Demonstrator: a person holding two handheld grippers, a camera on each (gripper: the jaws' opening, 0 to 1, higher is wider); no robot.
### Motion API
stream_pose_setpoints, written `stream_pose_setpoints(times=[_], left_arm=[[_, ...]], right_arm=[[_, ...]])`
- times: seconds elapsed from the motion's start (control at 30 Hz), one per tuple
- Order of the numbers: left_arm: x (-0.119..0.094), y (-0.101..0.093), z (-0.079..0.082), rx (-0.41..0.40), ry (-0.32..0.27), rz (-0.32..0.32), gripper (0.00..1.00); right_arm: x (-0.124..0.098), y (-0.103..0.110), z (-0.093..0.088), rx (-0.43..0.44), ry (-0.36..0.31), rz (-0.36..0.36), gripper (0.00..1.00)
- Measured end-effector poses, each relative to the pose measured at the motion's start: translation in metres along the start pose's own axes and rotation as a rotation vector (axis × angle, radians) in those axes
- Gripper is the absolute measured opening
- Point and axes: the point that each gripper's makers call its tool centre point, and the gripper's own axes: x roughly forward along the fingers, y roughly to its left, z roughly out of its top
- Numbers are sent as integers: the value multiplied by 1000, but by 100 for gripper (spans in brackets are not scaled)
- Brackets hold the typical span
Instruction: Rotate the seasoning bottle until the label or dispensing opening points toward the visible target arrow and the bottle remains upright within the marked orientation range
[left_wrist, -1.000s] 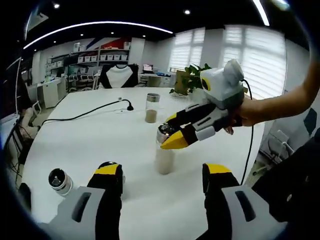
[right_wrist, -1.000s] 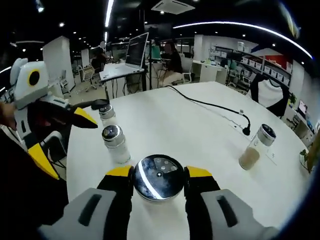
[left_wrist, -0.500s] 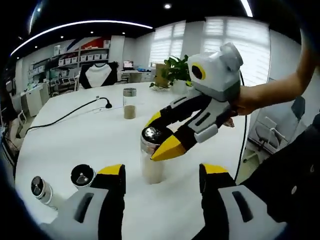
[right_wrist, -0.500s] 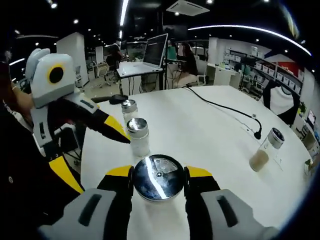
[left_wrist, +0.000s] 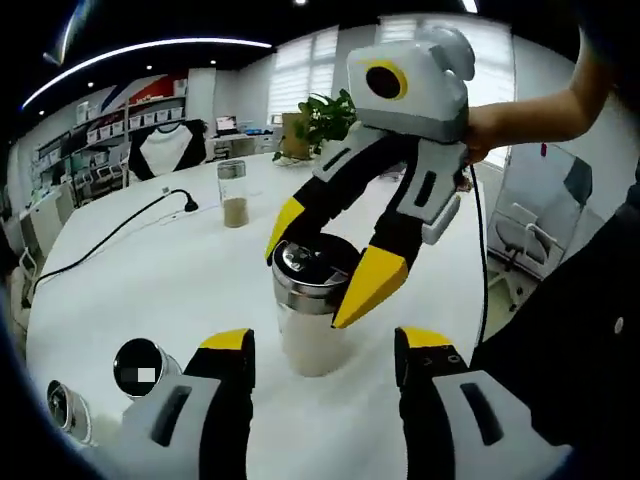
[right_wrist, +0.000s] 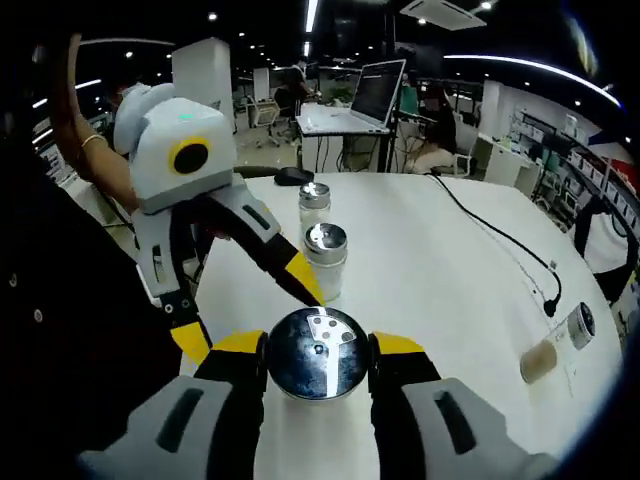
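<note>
The turning step is in hand: the seasoning bottle (left_wrist: 312, 310) stands upright on the near part of the white counter (left_wrist: 180, 270), and the right claw (right_wrist: 318, 368) comes down over it from above, its yellow-tipped jaws closed against either side of the steel shaker cap (right_wrist: 318, 352). In the right gripper view the cap's holes sit toward the far right of the lid, so the judgement is that a twist of the wrist about the bottle's own axis comes next, kept level so the bottle stays upright; no target arrow can be made out on the counter, so how far to turn cannot be told. The left claw (left_wrist: 322, 352) waits just near of the bottle, jaws spread wide and holding nothing. Around all this is an open office: window blinds (left_wrist: 330, 60), shelving (left_wrist: 100, 110), a potted plant (left_wrist: 318, 118) at the far edge. A black cable (left_wrist: 110, 235) runs across the counter. A far jar (left_wrist: 233, 192) holds brown powder, and two more steel-capped shakers (right_wrist: 320, 245) stand close together beyond the grasped one.
</note>
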Motion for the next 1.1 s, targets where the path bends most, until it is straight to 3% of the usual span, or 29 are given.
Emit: stream_pose_setpoints(times=[0.1,0.33,0.53,0.63,0.73,0.9,1.0,1.1], left_arm=[[3,-1,1,32,-5,-7,52],[13,4,-3,25,2,-22,50],[16,4,-5,70,15,-52,48],[20,2,-5,127,-6,-91,47],[22,-1,-5,108,-17,-114,44],[28,-5,-7,171,-7,-155,42],[28,-4,-7,150,-18,-164,42],[28,-4,-7,118,-45,-134,42]], right_arm=[[1,3,0,-42,19,48,37],[4,15,1,-173,68,189,37],[9,15,3,-205,86,234,37],[10,15,4,-202,89,251,38],[10,15,3,-190,87,255,38],[9,16,3,-165,80,251,38],[10,16,3,-132,99,237,38],[12,16,3,-98,91,208,39]])
